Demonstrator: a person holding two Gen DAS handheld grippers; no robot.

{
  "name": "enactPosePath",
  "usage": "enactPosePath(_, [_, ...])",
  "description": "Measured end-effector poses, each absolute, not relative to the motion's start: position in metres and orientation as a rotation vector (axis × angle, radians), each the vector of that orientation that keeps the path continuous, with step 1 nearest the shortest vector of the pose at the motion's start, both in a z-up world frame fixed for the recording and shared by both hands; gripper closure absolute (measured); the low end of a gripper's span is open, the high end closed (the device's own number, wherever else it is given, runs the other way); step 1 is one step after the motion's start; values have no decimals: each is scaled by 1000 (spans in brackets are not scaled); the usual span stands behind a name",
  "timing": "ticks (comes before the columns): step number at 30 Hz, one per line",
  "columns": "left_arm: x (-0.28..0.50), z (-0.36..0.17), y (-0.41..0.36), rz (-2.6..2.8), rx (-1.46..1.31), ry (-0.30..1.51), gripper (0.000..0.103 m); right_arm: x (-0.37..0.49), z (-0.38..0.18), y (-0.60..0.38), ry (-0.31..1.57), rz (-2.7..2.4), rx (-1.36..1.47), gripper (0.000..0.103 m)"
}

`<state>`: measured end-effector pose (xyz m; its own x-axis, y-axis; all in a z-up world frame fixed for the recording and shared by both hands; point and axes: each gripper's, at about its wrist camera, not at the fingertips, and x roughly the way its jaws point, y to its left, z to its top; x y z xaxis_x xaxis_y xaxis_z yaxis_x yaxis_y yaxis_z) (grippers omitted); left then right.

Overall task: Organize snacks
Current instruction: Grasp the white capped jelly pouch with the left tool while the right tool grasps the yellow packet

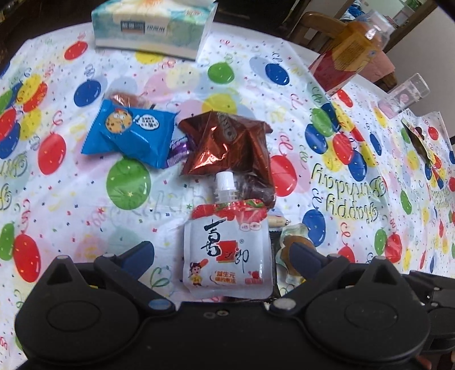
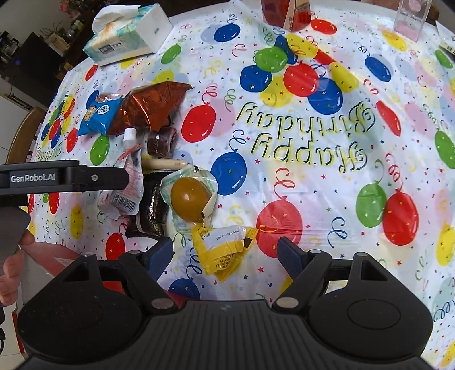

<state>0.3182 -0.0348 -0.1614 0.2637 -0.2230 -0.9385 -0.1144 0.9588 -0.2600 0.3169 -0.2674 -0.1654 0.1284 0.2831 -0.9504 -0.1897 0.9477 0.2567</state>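
A white jelly pouch (image 1: pixel 227 250) with a strawberry print and a white cap lies on the balloon tablecloth (image 1: pixel 71 199). My left gripper (image 1: pixel 221 254) is open, one finger on each side of the pouch and not touching it. In the right wrist view a yellow snack packet (image 2: pixel 221 250) lies between the fingers of my open right gripper (image 2: pixel 226 253). Left of it are a brown egg in a clear pack (image 2: pixel 189 199), a dark packet (image 2: pixel 153 205) and the pouch (image 2: pixel 125 182). Behind them lie a blue cookie packet (image 1: pixel 128 133) and a red-brown foil bag (image 1: pixel 227 145).
A tissue box (image 1: pixel 150 25) stands at the far edge. A red carton (image 1: pixel 335 65) and a clear plastic box (image 1: pixel 406 94) stand at the far right. A wooden chair (image 2: pixel 22 133) is beyond the table's left edge. A hand (image 2: pixel 11 273) holds the left gripper's handle.
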Motion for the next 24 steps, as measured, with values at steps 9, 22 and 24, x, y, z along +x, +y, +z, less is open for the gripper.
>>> enactPosePath(9, [324, -178, -33, -96, -374, 1349, 20, 319, -175, -262, 1416, 350, 84, 35])
enactPosePath(22, [324, -180, -31, -97, -387, 1354, 35, 314, -178, -253, 1416, 357, 60, 65])
enactPosePath(24, [323, -180, -31, -89, -375, 1350, 36, 312, -177, -253, 1411, 352, 50, 69])
